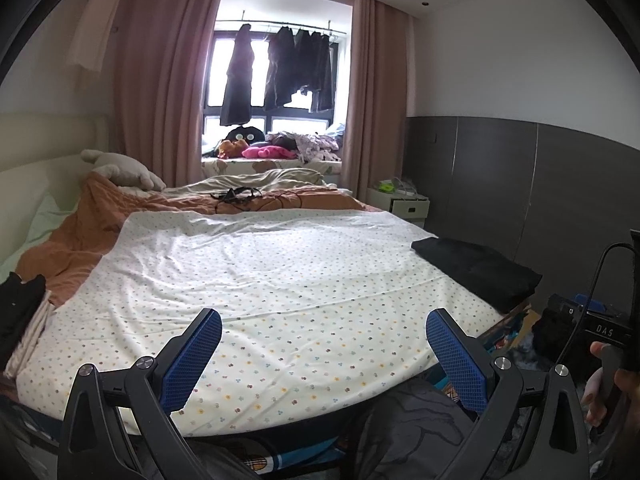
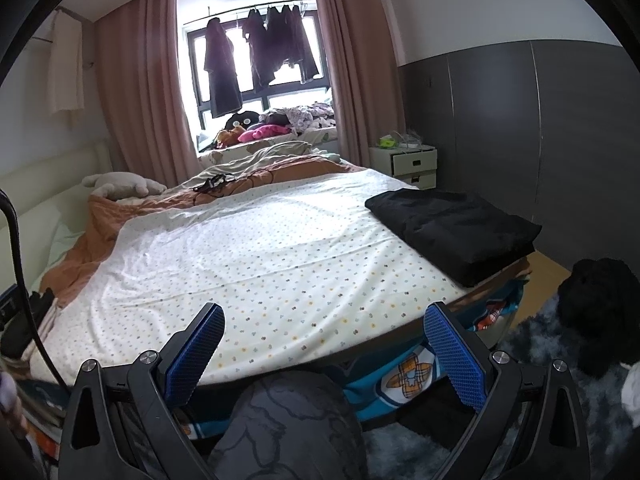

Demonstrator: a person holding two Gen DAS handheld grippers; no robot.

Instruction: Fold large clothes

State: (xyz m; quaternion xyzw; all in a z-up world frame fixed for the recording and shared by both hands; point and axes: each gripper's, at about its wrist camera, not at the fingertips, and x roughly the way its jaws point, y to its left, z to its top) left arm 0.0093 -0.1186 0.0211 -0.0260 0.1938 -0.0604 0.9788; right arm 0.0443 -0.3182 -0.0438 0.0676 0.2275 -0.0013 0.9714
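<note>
A folded black garment lies at the right edge of the bed on a white dotted sheet; it also shows in the right wrist view on that sheet. My left gripper is open and empty above the foot of the bed. My right gripper is open and empty, also over the foot of the bed. A pile of dark and light clothes sits at the bed's left edge. A black fluffy item lies on the floor at right.
An orange blanket and a plush toy lie at the head of the bed. A white nightstand stands by the grey wall. Dark clothes hang at the window. The right hand-held gripper shows at the right.
</note>
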